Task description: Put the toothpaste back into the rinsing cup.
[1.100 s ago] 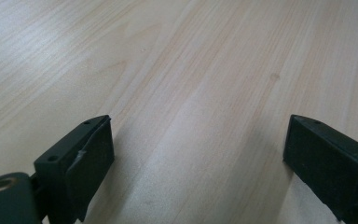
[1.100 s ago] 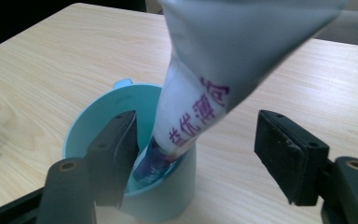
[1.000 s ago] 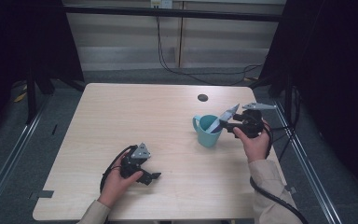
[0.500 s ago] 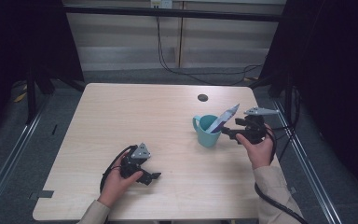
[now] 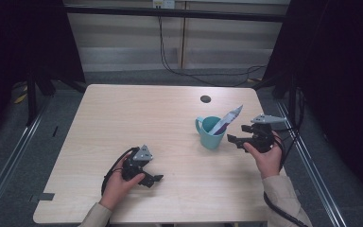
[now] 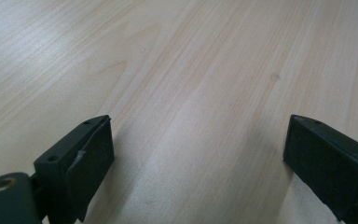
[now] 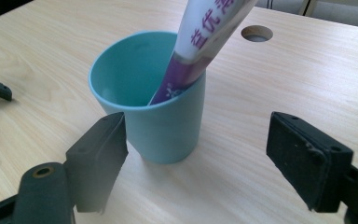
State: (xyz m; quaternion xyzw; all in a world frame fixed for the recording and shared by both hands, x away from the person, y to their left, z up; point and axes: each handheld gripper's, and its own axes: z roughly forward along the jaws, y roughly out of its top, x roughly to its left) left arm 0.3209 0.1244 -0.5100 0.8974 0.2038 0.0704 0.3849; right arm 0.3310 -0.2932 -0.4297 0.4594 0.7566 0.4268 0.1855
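A teal cup [image 5: 211,135] [image 7: 158,130] stands on the right half of the wooden table [image 5: 146,118]. A white and purple tube [image 5: 229,119] [image 7: 200,42] leans in it, its top sticking out over the rim toward the right. My right gripper [image 5: 238,134] [image 7: 198,128] hangs just right of the cup, pointing at it. It is open, its jaws have just been opening, and nothing sits between them. My left gripper [image 5: 153,177] [image 6: 198,135] rests low over the front left of the table, open over bare wood.
A round cable hole [image 5: 205,99] [image 7: 257,33] lies in the tabletop behind the cup. The table's right edge runs close beside my right hand. Dark curtains and cables stand beyond the table.
My right gripper has drawn back to the right, away from the cup, with its jaws wider apart. The tube stays leaning in the cup. The left gripper has not moved.
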